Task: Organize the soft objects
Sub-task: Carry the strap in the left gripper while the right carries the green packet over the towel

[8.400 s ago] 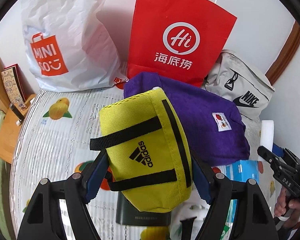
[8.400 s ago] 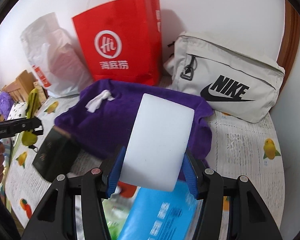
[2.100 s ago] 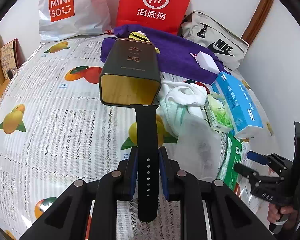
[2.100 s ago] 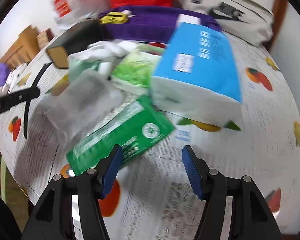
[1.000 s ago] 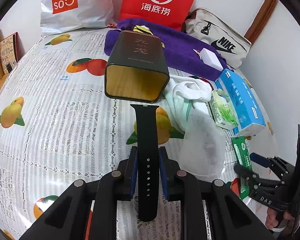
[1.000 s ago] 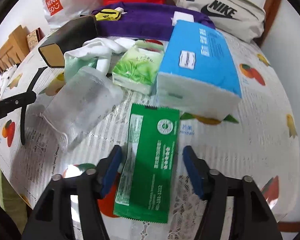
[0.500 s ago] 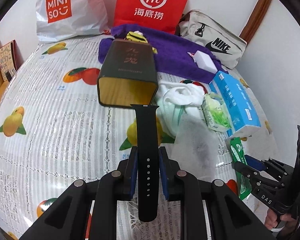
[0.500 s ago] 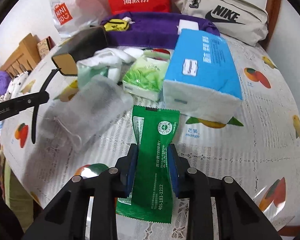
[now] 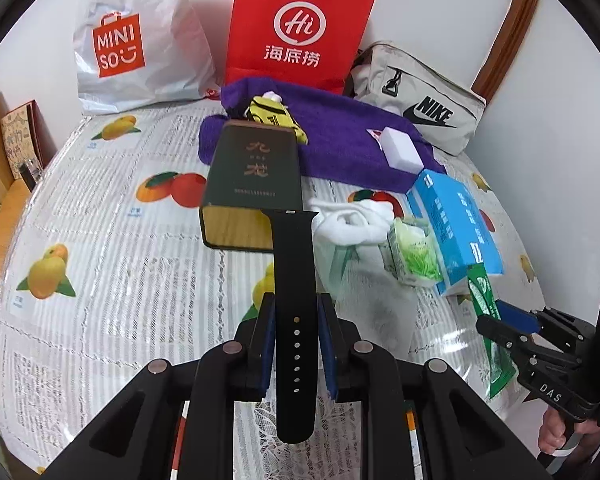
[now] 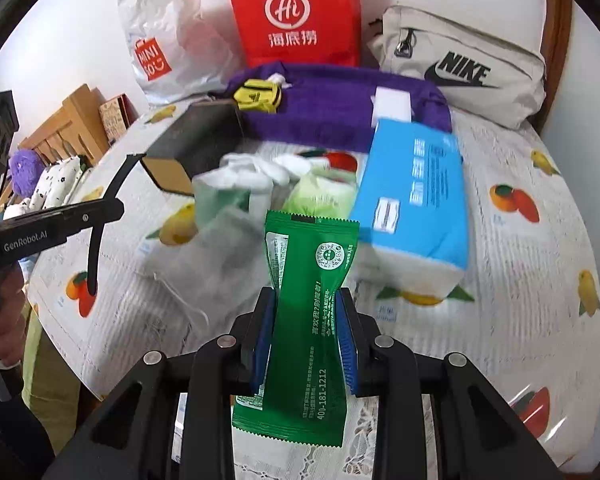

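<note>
Green packet [image 10: 314, 312] now lifted off the tabletop [image 10: 520, 280], pinched by right gripper [image 10: 304, 334] jaws, just before the blue tissue box [image 10: 416, 192]. Left gripper [image 9: 296, 344] jaws clenched on black strap [image 9: 294, 308]. Best carried level, grip gentle, toward purple towel [image 10: 332, 108] behind the box.

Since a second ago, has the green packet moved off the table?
Yes. The green packet is pinched in the right claw and lifted, its top edge now overlapping the blue tissue pack instead of lying flat below it.

Bright, even daylight with soft shadows. Both views bulge, with black vignettes round the rim. The right wrist view smears near centre, toward ten o'clock.
</note>
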`<state>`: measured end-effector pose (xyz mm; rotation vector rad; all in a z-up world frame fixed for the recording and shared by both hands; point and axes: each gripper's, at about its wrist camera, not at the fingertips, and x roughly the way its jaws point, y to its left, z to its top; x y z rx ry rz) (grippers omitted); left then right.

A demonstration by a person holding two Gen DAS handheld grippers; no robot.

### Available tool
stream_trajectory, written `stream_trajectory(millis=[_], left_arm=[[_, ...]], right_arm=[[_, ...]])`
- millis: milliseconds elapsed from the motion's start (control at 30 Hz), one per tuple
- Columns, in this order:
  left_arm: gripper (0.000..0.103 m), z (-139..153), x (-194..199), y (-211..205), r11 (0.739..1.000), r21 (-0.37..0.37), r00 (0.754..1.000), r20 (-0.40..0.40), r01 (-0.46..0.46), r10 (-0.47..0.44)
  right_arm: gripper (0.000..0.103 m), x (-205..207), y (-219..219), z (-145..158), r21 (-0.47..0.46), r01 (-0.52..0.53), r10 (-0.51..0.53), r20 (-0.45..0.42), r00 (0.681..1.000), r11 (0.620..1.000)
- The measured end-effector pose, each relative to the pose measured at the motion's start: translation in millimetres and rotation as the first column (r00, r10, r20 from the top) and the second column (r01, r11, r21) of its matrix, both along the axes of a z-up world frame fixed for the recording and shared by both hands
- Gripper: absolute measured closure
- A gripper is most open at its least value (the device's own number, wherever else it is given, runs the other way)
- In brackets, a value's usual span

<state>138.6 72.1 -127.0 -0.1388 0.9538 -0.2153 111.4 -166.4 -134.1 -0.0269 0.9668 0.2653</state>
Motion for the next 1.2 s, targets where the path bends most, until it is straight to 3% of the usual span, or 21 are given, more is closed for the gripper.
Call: stream_trajectory(millis=[533,1200], left_arm=[[0.084,30.2,29.7,-2.8,0.999,0.040,0.999,0.030,-0.017,0.016],[0.084,49.1,96.5,6.5,0.997,0.059,0.997,0.047,-0.056,0.053]], right_arm=[[0.073,39.7,-13.5,34.5,0.010,0.008,-0.008,0.066,0.998,1.000],[0.073,112.5,-22.8,49.8,0.024,0.011,-0.013,0.097,0.995,1.000]])
